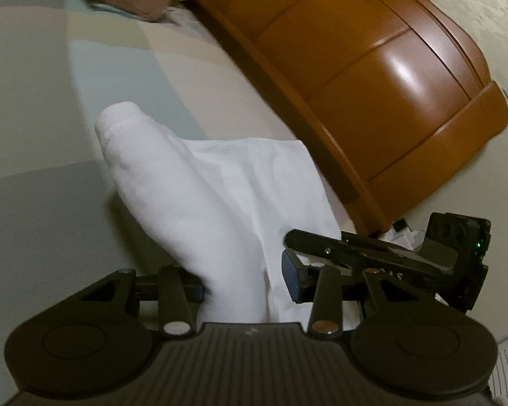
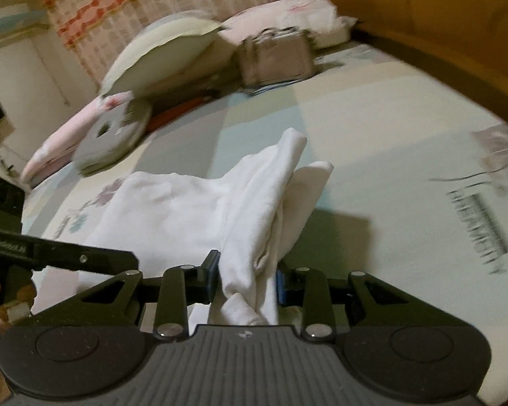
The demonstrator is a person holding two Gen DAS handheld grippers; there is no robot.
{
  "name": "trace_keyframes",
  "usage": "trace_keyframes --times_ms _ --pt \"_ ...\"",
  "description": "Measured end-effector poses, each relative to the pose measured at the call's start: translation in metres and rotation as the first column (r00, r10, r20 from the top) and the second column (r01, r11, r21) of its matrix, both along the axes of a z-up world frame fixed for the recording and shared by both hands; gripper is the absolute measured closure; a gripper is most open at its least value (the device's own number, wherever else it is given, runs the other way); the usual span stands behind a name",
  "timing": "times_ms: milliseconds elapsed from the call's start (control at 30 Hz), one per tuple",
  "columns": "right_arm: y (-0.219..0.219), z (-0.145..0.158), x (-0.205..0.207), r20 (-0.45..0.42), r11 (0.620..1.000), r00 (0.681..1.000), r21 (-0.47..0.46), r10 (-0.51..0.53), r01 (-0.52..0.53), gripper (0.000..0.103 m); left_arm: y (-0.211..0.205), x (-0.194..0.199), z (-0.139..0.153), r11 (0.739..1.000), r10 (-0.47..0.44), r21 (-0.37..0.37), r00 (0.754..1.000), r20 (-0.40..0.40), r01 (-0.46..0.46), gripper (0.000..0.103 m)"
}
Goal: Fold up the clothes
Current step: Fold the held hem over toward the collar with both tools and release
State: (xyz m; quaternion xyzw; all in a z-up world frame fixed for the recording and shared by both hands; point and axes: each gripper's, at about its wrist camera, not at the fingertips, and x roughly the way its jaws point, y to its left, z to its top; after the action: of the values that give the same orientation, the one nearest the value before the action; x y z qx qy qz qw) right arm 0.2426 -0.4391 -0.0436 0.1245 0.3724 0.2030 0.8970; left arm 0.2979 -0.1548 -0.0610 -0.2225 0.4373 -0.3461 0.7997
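A white long-sleeved garment (image 1: 203,186) lies partly on the bed, with its cuffed sleeve (image 1: 118,121) reaching up and left. My left gripper (image 1: 245,287) is shut on a thick bunch of this cloth. In the right wrist view the same garment (image 2: 172,209) spreads left, and a folded ridge of it runs down into my right gripper (image 2: 246,280), which is shut on it. The two grippers sit close together: the right gripper's black frame (image 1: 372,253) shows beside the cloth in the left wrist view, and the left gripper's frame (image 2: 50,253) shows at the left of the right wrist view.
The pastel patchwork bedsheet (image 2: 389,118) stretches to the right. An orange wooden headboard (image 1: 372,84) borders the bed. Pillows (image 2: 159,57), a grey bag (image 2: 274,57) and a round grey cushion (image 2: 111,138) lie at the far end. A person's fingers (image 2: 3,291) hold the left gripper.
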Motion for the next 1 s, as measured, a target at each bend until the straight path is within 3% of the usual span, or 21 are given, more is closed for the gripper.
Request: trace_keyframes --times_ms 367,600,733,800,867,1000 --pt "-0.092 -0.001 0.07 -0.007 0.986 0.995 -0.132 -0.103 0.101 0.067 -0.095 0.069 -0.026 0.997 -0.039 -0.059 0.999 -0.006 0.039 0.064" --pt "-0.12 -0.024 0.105 -0.023 0.981 0.993 -0.158 -0.117 0.112 0.066 -0.113 0.08 -0.047 0.999 -0.034 -0.032 0.999 -0.024 0.033 0.064" --pt "-0.124 -0.017 0.086 0.041 0.977 0.988 -0.148 -0.148 0.153 0.043 -0.1 0.077 -0.055 0.998 -0.029 0.046 0.998 -0.05 0.031 0.052" --pt "-0.126 -0.011 0.073 0.083 0.974 0.983 -0.143 -0.163 0.174 0.042 -0.079 0.071 -0.048 0.999 -0.01 0.043 0.999 -0.052 0.012 0.05" --pt "-0.128 -0.005 0.06 0.126 0.971 0.976 -0.137 -0.179 0.195 0.042 -0.063 0.063 -0.031 0.998 0.024 0.059 0.999 0.026 -0.025 0.049" --pt "-0.129 0.006 0.037 0.202 0.966 0.96 -0.13 -0.195 0.224 0.042 -0.067 0.062 -0.006 1.0 -0.003 0.028 0.99 0.139 -0.001 0.032"
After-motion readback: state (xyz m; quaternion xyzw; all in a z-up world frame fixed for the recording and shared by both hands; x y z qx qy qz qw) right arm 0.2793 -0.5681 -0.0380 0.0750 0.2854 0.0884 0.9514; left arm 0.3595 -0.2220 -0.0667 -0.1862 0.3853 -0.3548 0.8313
